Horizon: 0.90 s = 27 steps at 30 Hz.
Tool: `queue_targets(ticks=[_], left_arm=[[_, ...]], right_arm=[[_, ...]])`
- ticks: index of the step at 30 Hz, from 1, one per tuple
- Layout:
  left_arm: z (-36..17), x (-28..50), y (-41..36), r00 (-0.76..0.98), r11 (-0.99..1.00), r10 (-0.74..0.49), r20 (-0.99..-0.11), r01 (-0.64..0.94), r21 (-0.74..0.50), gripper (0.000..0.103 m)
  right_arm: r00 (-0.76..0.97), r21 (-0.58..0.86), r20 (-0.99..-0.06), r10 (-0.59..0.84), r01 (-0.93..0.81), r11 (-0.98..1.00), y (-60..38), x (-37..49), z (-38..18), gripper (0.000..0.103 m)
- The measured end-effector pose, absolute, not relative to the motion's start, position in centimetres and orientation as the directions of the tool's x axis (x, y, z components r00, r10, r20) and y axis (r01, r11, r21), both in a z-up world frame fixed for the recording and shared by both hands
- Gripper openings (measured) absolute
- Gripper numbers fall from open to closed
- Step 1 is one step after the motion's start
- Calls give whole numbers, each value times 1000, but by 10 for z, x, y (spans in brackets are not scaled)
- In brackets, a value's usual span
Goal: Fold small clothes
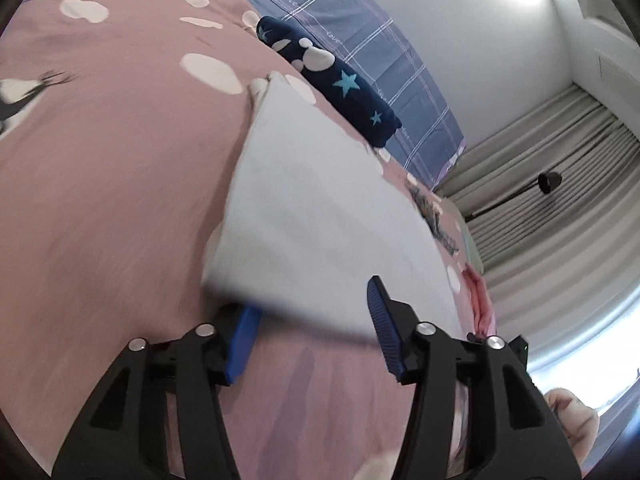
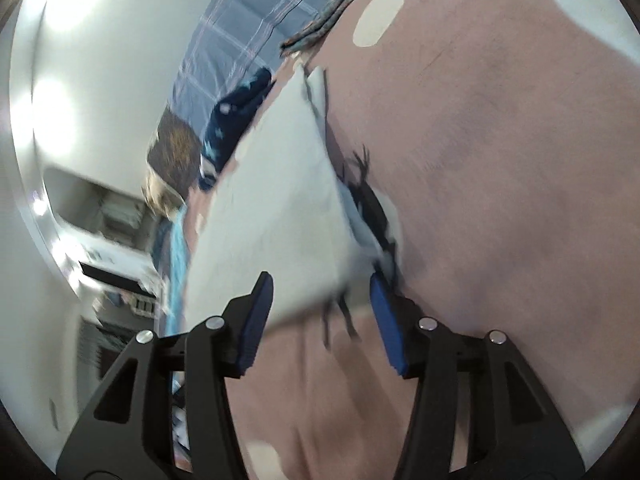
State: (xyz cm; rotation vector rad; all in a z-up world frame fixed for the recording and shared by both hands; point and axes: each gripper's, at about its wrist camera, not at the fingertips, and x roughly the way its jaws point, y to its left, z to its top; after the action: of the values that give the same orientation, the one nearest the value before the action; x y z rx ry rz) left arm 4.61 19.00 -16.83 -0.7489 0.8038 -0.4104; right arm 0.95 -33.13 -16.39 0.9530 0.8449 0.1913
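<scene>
A white garment [image 1: 316,208] lies on the pink spotted bedsheet [image 1: 112,184]. Its near edge hangs blurred, a little above the sheet, between the fingers of my left gripper [image 1: 316,316], whose jaws stand wide open around it. In the right wrist view the same white garment [image 2: 276,216] runs away from my right gripper [image 2: 320,304], which is also open, with the garment's near corner between its blue pads. A dark print shows under the garment's right edge.
A folded navy garment with stars [image 1: 332,80] lies beyond the white one, next to a blue checked pillow [image 1: 360,40]. A pink garment [image 1: 480,296] lies at the bed's right edge. Curtains [image 1: 560,184] and a white wall stand behind.
</scene>
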Motion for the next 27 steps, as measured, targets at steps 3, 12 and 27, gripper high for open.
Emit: queue_targets(ticks=[3, 12, 27], left_arm=[[-176, 62, 197, 648, 631, -587, -486, -10, -776, 1], [-92, -4, 204, 718, 858, -381, -583, 40, -512, 0], [-75, -1, 47, 616, 895, -445, -650, 301, -328, 39]], right_arm=[[674, 759, -587, 449, 264, 596, -330, 26, -166, 3], [707, 705, -578, 409, 179, 687, -331, -18, -106, 1], [672, 661, -602, 432, 115, 742, -342, -23, -130, 19]])
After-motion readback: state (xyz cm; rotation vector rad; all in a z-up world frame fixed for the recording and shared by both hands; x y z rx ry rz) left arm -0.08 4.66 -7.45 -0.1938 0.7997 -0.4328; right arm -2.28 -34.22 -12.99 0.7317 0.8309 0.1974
